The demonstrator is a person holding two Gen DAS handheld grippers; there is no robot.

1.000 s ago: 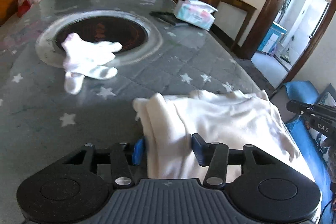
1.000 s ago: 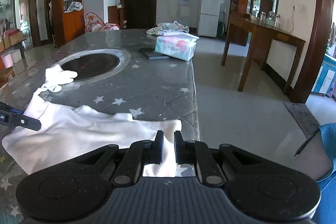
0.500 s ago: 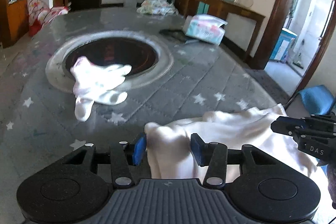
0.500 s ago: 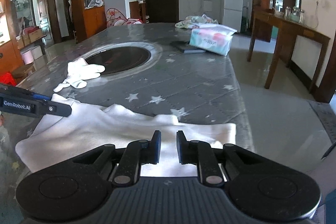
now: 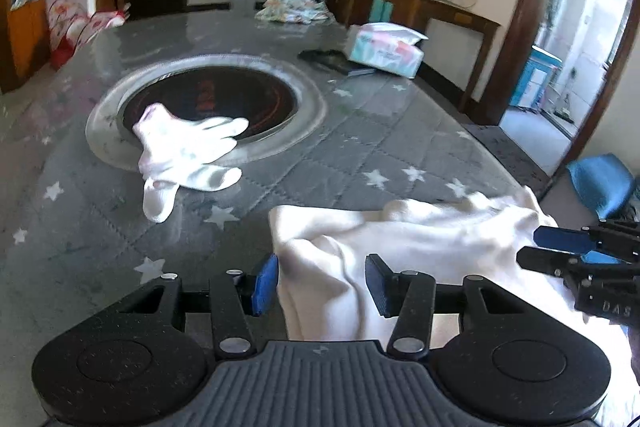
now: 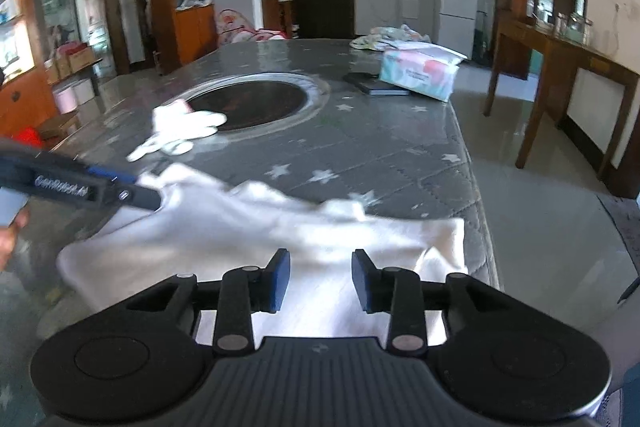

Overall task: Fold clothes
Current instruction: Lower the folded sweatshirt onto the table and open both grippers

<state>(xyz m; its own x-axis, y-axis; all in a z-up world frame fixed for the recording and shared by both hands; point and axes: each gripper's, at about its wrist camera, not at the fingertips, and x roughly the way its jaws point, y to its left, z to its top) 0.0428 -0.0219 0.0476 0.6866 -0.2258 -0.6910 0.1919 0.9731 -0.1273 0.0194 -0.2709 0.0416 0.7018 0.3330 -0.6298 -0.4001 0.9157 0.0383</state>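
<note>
Both grippers' fingers spread, released: left gripper (image 5: 322,281) and right gripper (image 6: 320,279) over the white garment (image 5: 400,239) on the surface (image 5: 340,147).

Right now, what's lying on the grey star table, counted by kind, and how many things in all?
White garment being folded: 1
Pile of white socks: 1
Tissue pack: 1
Dark flat book-like item: 1
Patterned cloth heap at the far end: 1
Total: 5
</note>
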